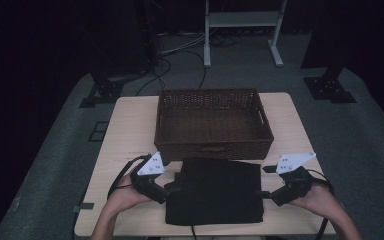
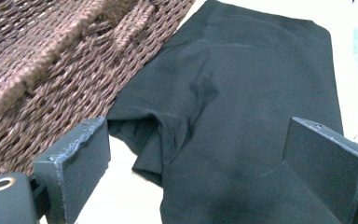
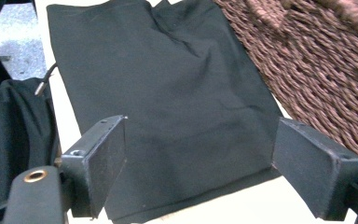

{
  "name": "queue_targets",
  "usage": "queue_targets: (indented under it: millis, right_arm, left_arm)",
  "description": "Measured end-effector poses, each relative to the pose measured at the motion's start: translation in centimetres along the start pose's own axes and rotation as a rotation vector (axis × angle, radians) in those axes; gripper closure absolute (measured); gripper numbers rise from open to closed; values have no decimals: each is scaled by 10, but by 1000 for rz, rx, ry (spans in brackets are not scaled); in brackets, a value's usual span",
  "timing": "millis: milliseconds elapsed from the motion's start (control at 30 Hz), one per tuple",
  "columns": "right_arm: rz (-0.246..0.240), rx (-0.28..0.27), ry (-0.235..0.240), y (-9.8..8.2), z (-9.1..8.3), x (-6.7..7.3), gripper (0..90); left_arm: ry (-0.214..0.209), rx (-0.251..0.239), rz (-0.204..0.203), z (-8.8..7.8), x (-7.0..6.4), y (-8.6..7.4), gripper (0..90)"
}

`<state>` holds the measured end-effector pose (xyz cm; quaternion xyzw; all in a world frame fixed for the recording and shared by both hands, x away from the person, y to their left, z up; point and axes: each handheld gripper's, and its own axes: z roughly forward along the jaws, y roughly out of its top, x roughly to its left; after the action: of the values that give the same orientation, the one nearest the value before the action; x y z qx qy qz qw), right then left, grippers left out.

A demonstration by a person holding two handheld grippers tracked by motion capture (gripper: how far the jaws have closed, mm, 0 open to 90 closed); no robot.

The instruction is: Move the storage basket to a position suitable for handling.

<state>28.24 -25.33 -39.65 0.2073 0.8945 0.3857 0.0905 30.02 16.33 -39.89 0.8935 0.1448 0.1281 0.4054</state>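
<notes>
Neatly folded, a black garment [image 1: 215,192] lies flat on the worktop [image 1: 125,130] just in front of a brown wicker basket [image 1: 213,122], its far edge touching or almost touching the basket's near wall. A small loose flap of cloth sticks out at the garment's far left corner, close to the basket.

On the garment's left edge sits the left gripper [image 1: 166,192], its jaws spread wide with nothing between them but the cloth below. On the right edge sits the right gripper [image 1: 266,194], jaws likewise wide and straddling the hem nearest the basket's side.

The basket is empty, and the step in hand appears to be taking hold of the folded garment from both sides to lift it in. Done well, each pair of jaws would drop low enough for the under jaw to slide beneath every layer, not just the top one, then close at matching points on the two edges. An even lift, level and taut, should keep the fold intact; the loose flap near the basket could snag on the wicker rim if carried too low.
</notes>
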Motion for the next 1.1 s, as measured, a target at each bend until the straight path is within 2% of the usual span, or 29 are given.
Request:
queue_targets:
  millis: [200,267,533,667,1100]
  right_arm:
    - [-24,30,25,8,7,4,170]
    - [-31,34,31,10,9,4,170]
    - [-54,45,45,18,12,6,170]
    - [-66,65,61,22,19,8,161]
    - [-103,120,92,31,36,8,151]
  left_arm:
    - [-21,23,19,9,-3,8,65]
    - [-24,38,23,13,-5,11,39]
    - [-43,45,39,19,-8,17,35]
    - [-60,72,67,24,-10,22,29]
    - [-109,102,96,40,-13,35,29]
